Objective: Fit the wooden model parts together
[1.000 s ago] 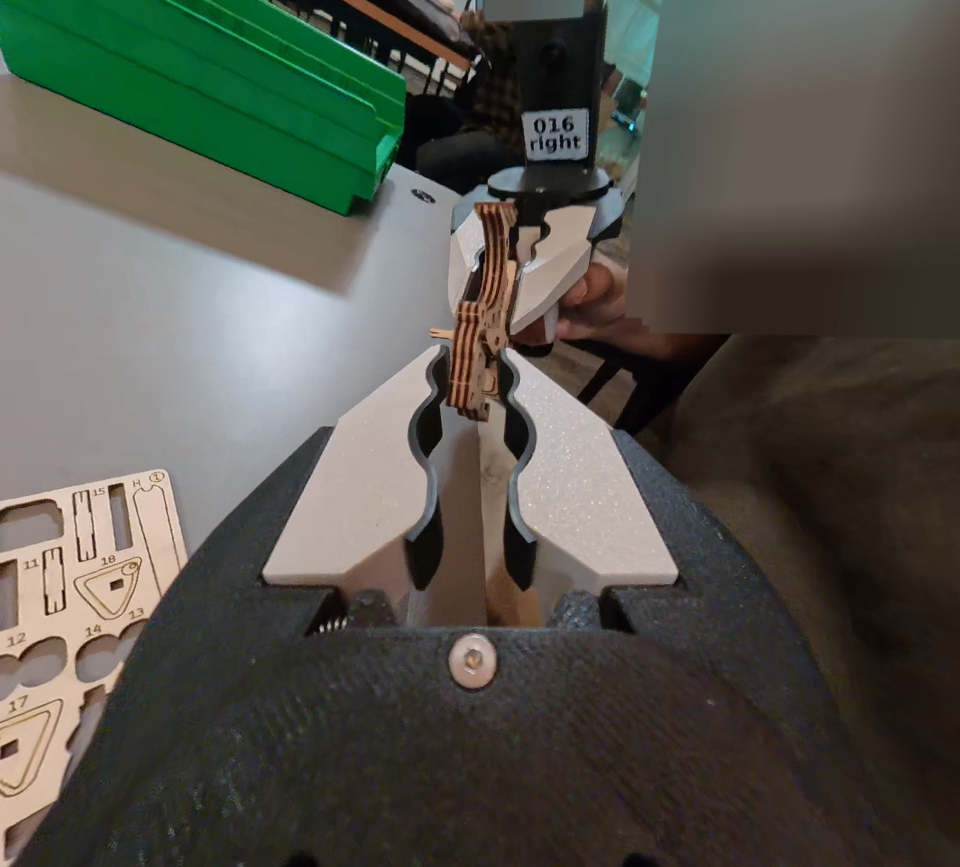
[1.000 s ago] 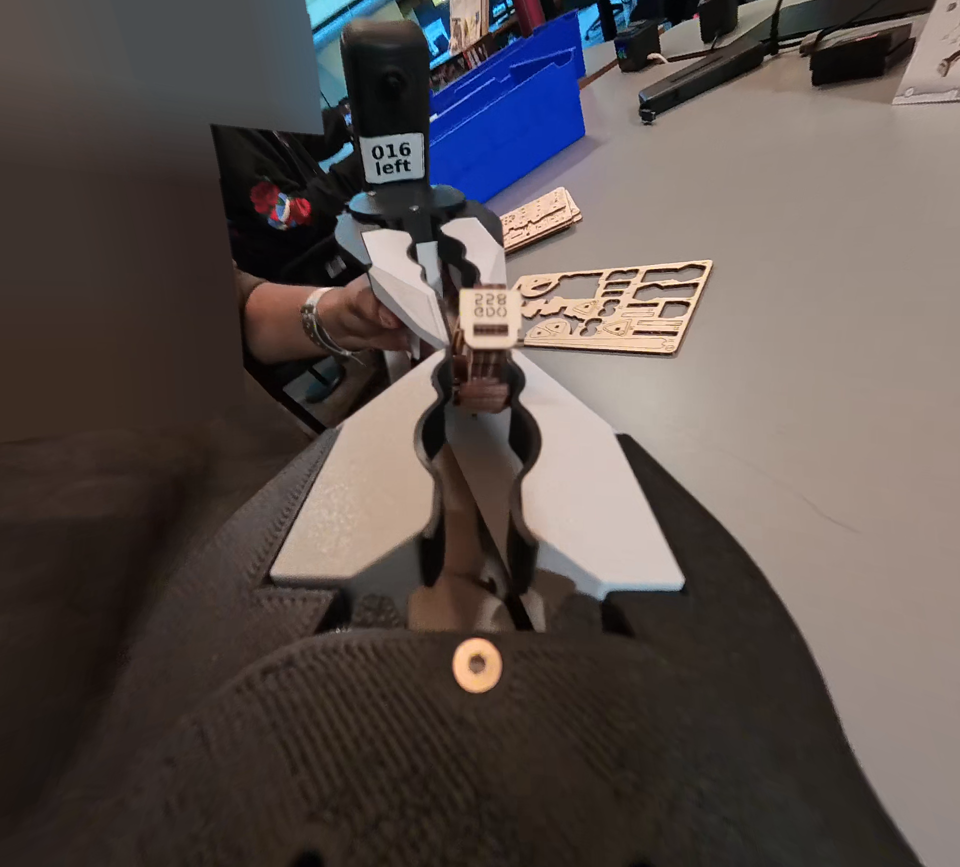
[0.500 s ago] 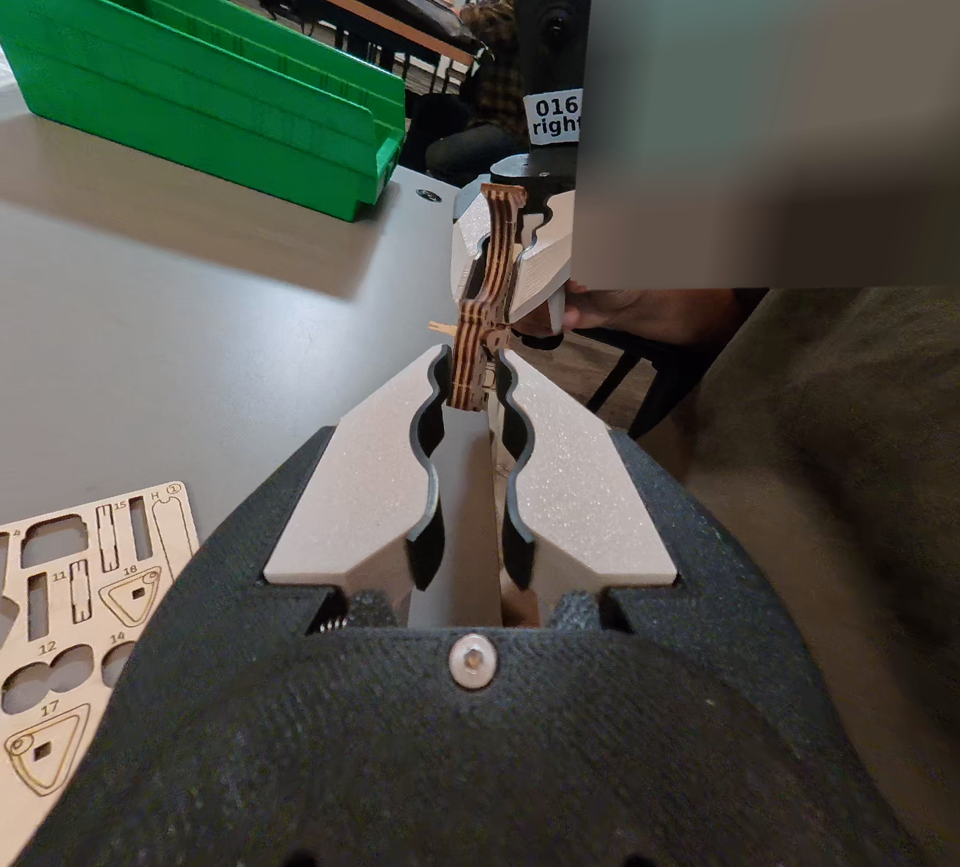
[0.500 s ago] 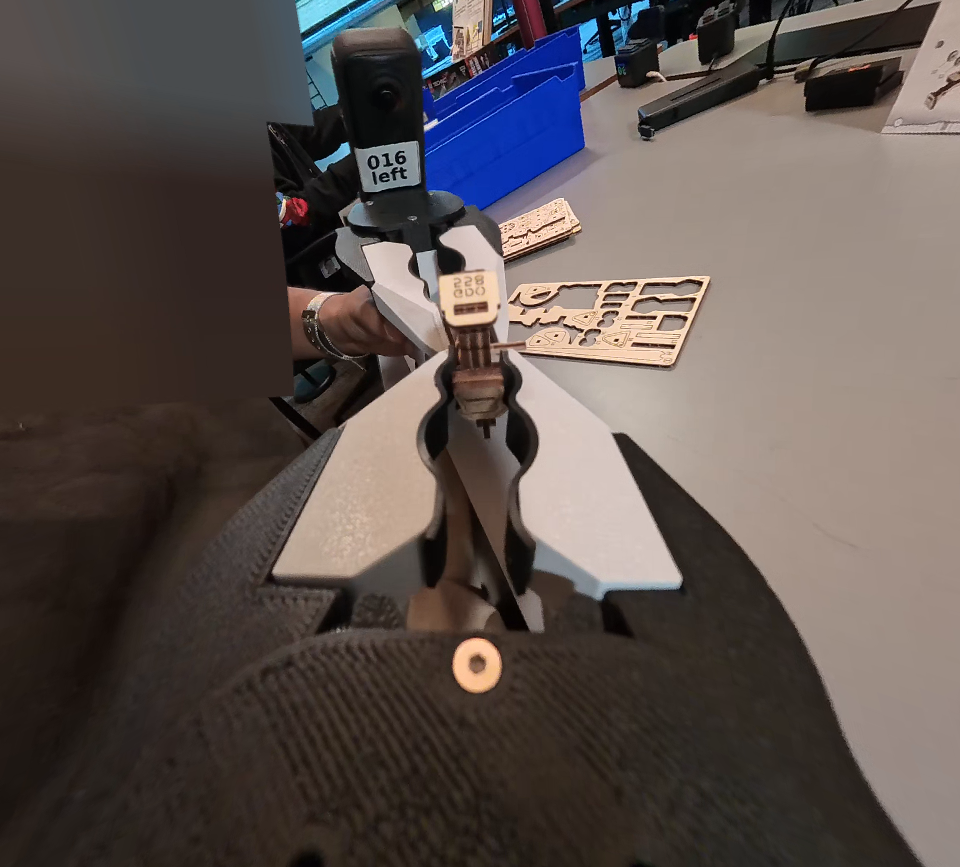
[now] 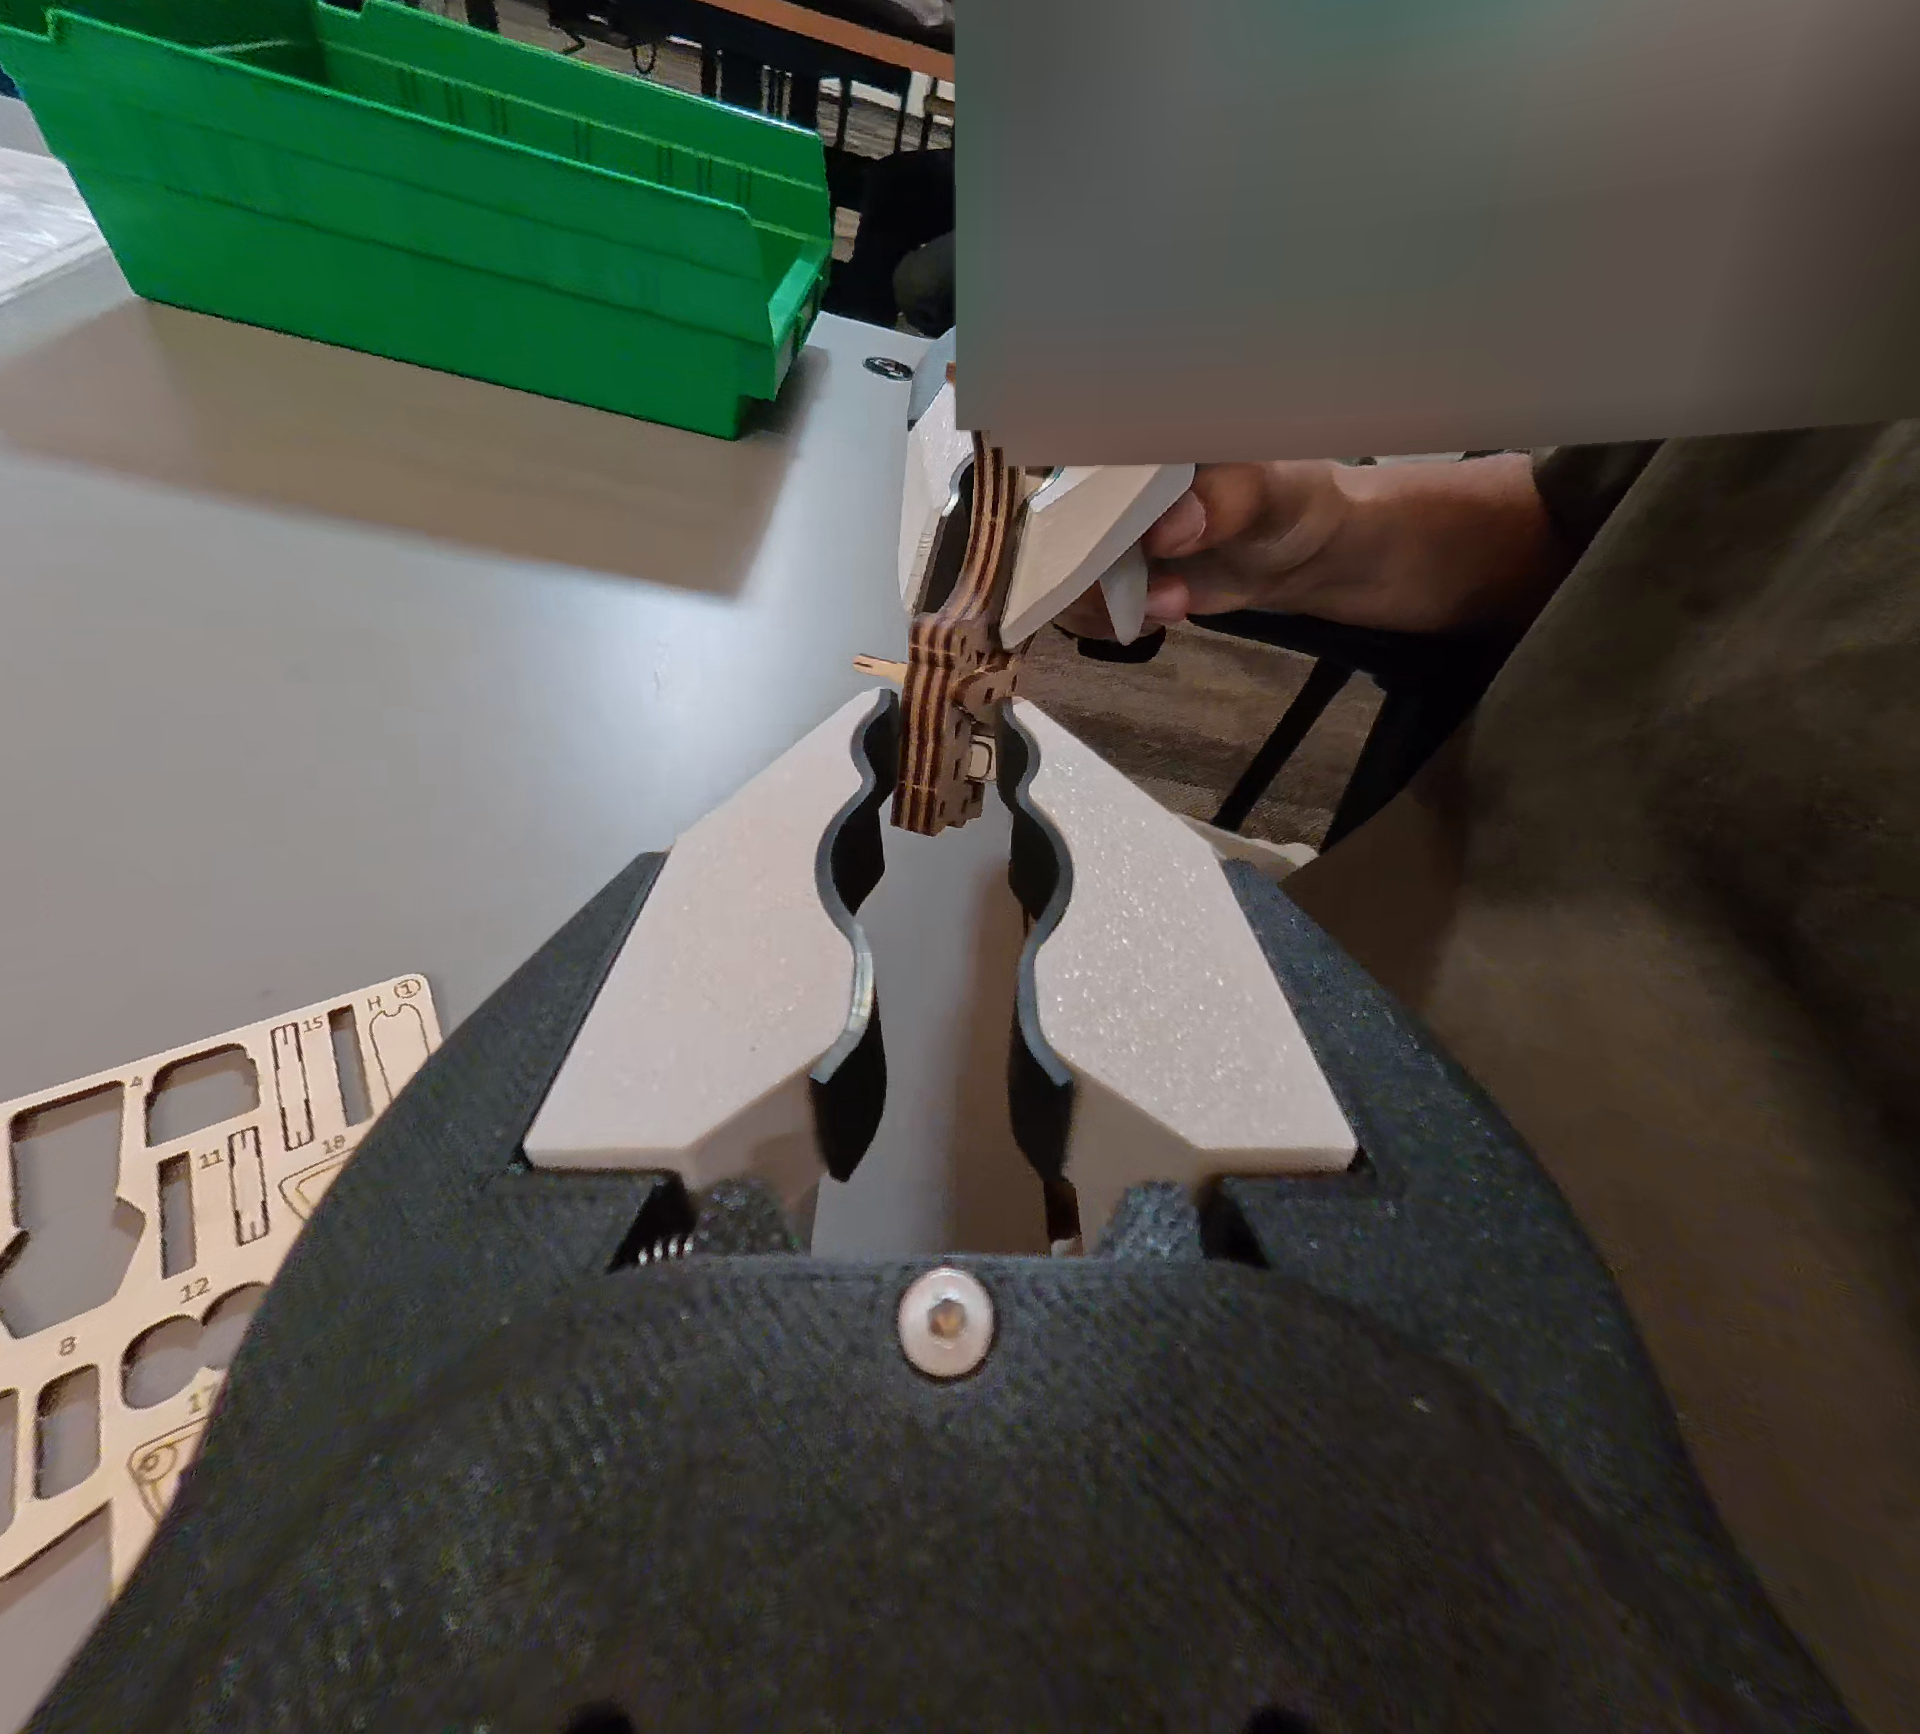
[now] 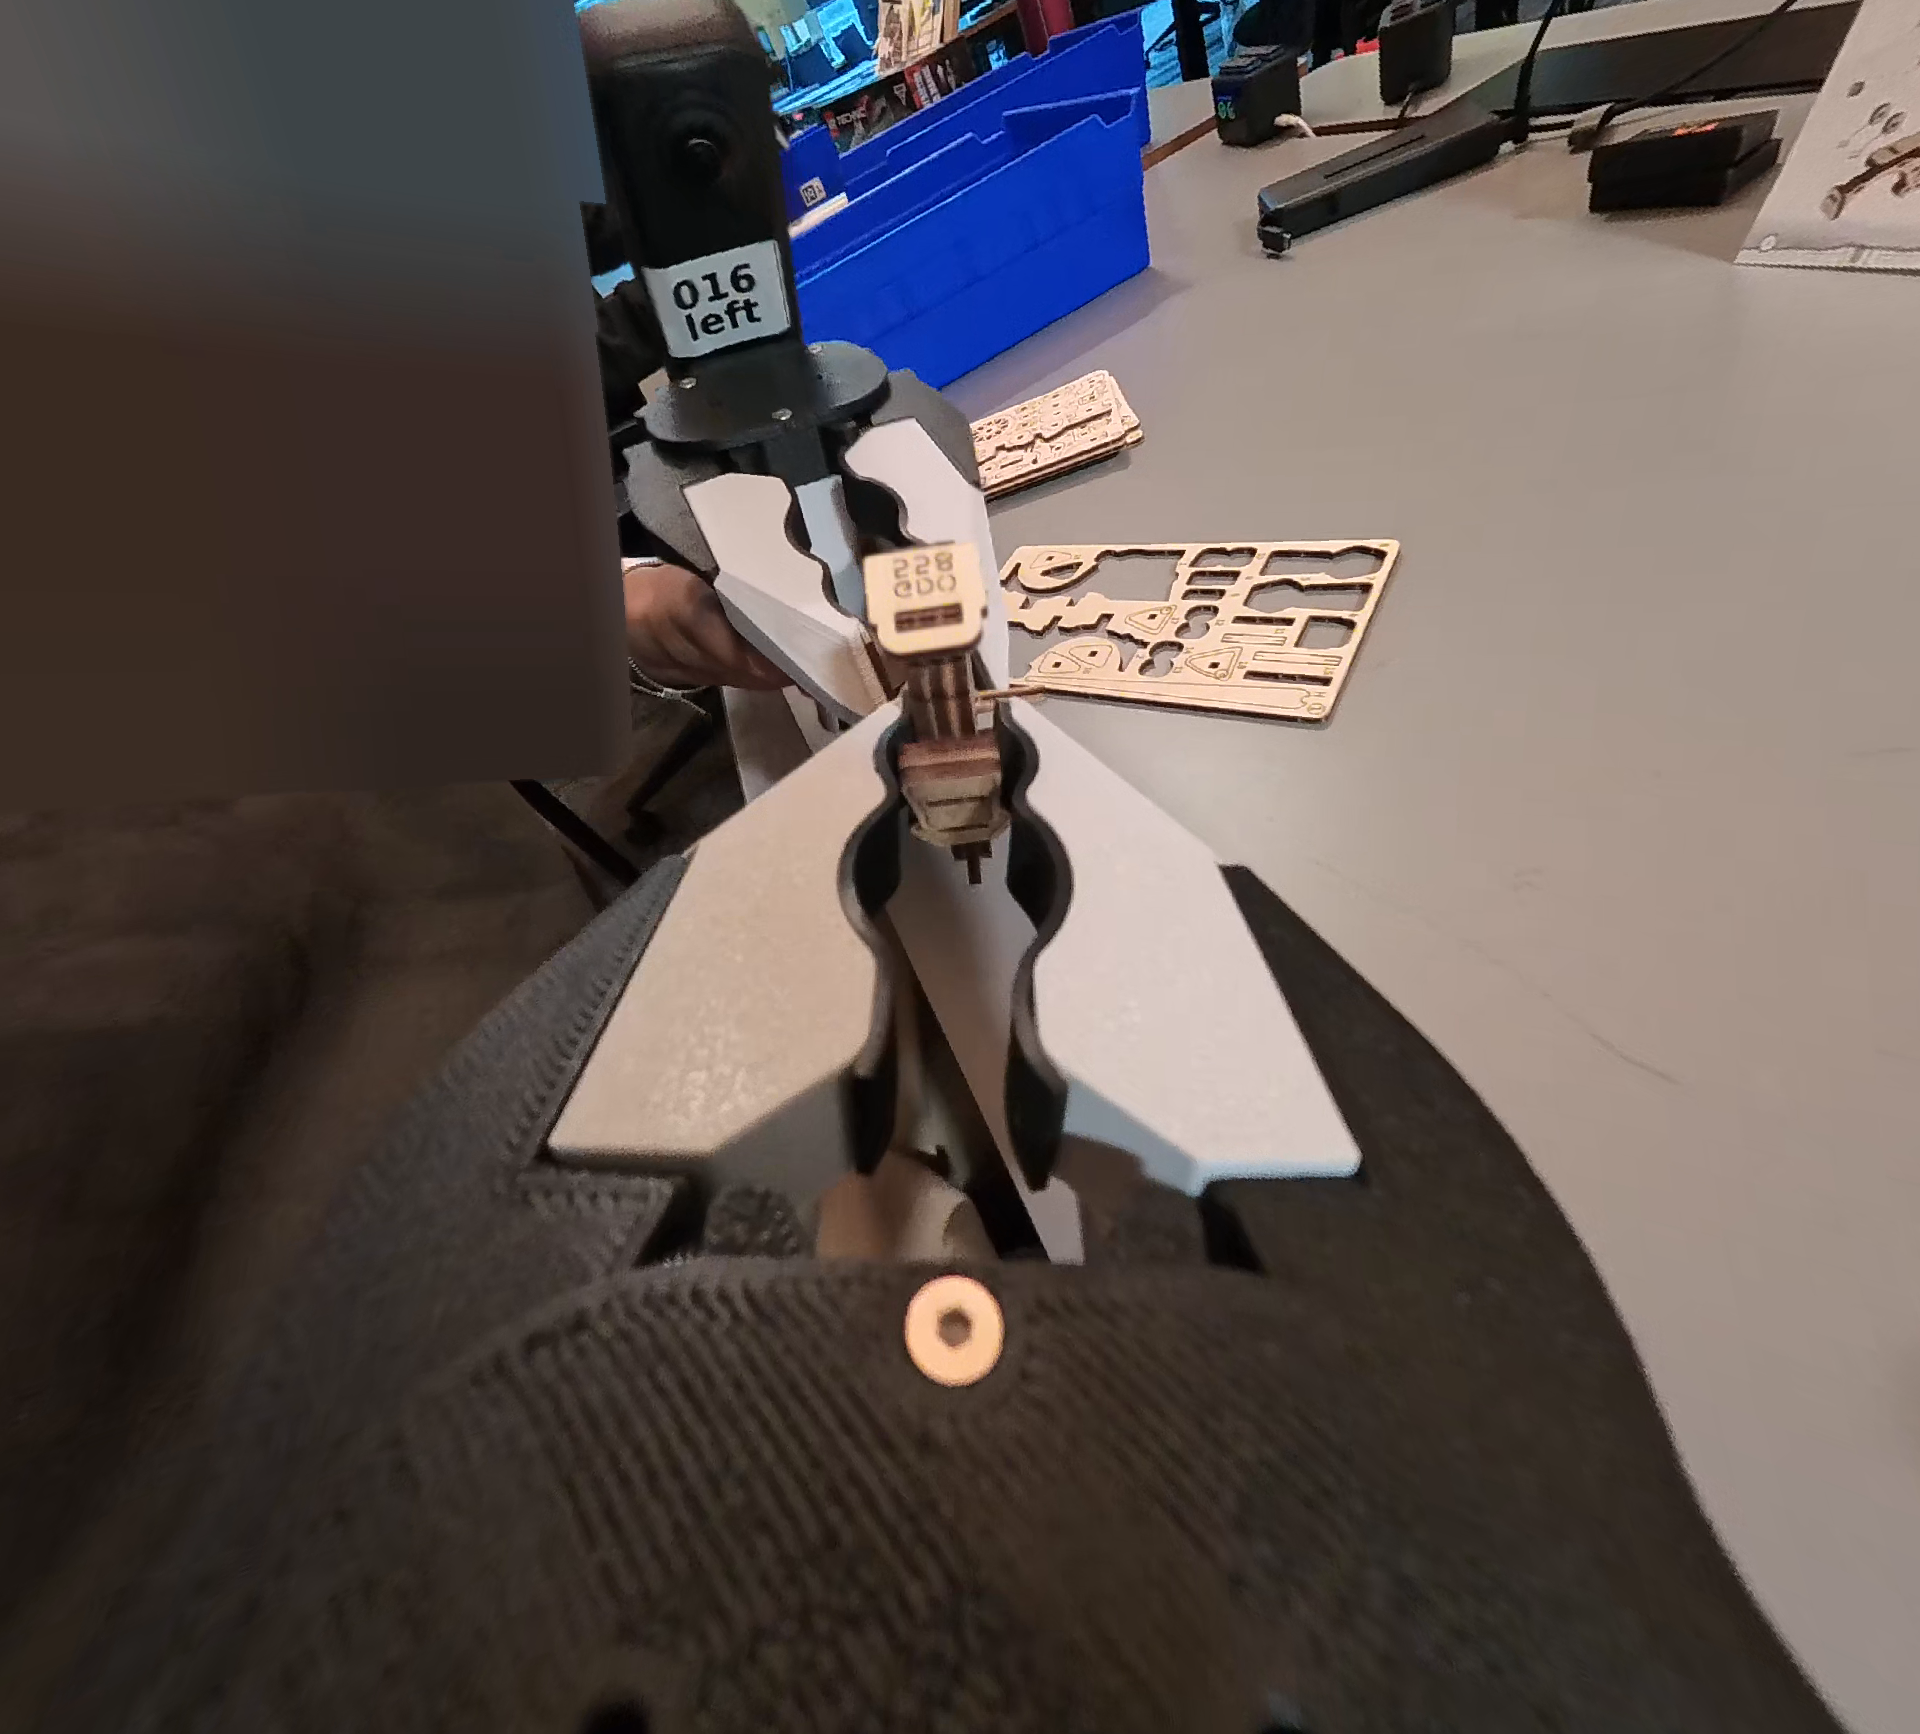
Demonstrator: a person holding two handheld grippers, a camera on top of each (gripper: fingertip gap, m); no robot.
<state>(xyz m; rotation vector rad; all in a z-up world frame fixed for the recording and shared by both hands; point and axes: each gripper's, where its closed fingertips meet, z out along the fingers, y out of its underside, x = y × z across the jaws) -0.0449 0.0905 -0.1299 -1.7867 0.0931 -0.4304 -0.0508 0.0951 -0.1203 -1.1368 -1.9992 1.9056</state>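
A small layered wooden model hangs in the air between my two grippers, just off the table's near edge. My left gripper is closed around its lower end. My right gripper faces the left one and is shut on the model's other end, where a small block sits between its fingertips. A flat engraved wooden tab sticks up from the model. A thin pin juts out sideways. In the left wrist view the right gripper clamps the model's upper curved part.
A green bin stands on the grey table. A punched-out wooden parts sheet lies near the left gripper and shows in the right wrist view. Behind it are stacked sheets, a blue bin and black devices. A person's hand holds the right gripper. My left and right fingertips are right by each other.
Both grippers have shifted slightly together with the model held between them. The model's small block now sits a little deeper between the right gripper's fingers. Both grips are unchanged.
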